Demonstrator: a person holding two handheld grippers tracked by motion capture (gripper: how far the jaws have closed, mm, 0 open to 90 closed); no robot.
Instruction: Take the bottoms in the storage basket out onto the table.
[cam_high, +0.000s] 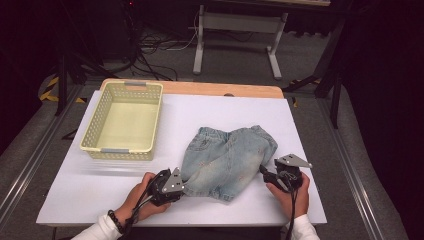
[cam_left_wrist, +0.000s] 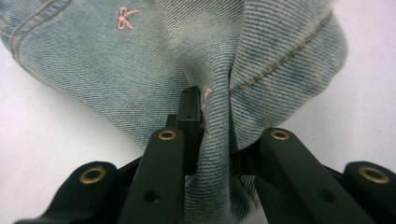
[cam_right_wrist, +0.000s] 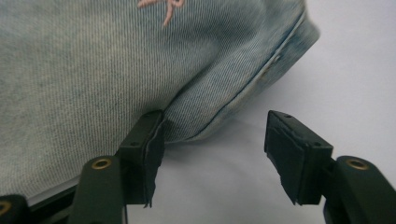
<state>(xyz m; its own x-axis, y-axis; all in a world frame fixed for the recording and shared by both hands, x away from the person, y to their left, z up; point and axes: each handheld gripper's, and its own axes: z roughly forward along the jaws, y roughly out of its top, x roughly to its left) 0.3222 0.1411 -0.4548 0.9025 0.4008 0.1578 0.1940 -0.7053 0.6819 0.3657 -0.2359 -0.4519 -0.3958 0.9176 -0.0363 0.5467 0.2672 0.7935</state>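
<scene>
A pair of light blue denim shorts (cam_high: 225, 160) with small pink bows lies crumpled on the white table top (cam_high: 210, 107), near the front edge. My left gripper (cam_high: 181, 181) is at the shorts' front left corner. In the left gripper view a bunched fold of denim (cam_left_wrist: 116, 60) is pinched between the jaws of this gripper (cam_left_wrist: 212, 116). My right gripper (cam_high: 265, 172) stands at the shorts' right edge. Its jaws (cam_right_wrist: 215, 135) are apart, one fingertip (cam_right_wrist: 149, 135) touches the hem of the denim (cam_right_wrist: 93, 70), and only bare table lies between them.
A pale yellow plastic basket (cam_high: 122, 150) with nothing in it stands at the back left of the table. Behind the table's wooden far edge (cam_high: 225, 89) are a metal stand and cables on the floor. Bare table surface lies between basket and shorts.
</scene>
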